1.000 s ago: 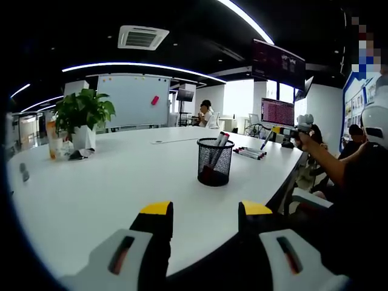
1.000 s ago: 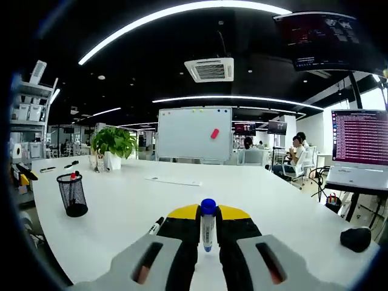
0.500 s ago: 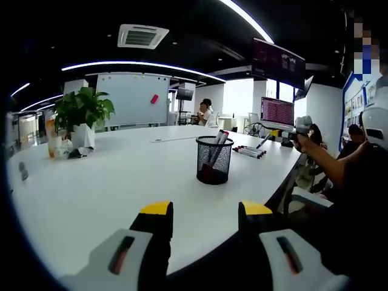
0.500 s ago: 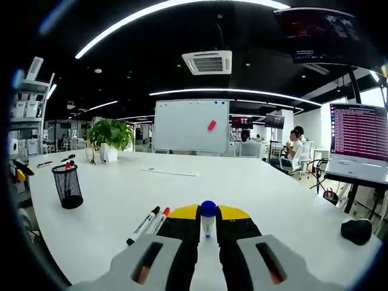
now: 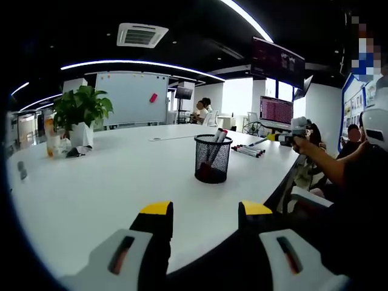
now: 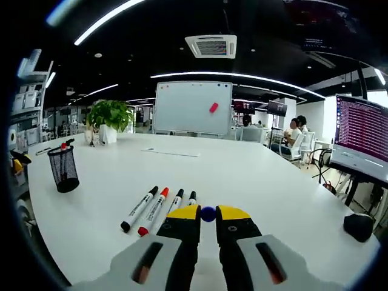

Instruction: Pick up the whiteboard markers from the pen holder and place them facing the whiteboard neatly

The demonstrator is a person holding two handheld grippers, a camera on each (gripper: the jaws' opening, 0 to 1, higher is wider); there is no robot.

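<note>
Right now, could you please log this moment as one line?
right tool: shut on blue-capped marker | row of markers on table | left tool: open

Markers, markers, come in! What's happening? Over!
Right gripper shut on blue-capped marker, low beside four markers lying on the table. Left gripper open, empty. Pen holder holds more. Nothing in the way.

Four markers (image 6: pixel 159 206) aligned; two in mesh holder (image 5: pixel 212 159)

Blue-capped marker (image 6: pixel 208 213) body hidden between the jaws, pen holder (image 5: pixel 213 159) markers' lower ends obscured by mesh
</note>
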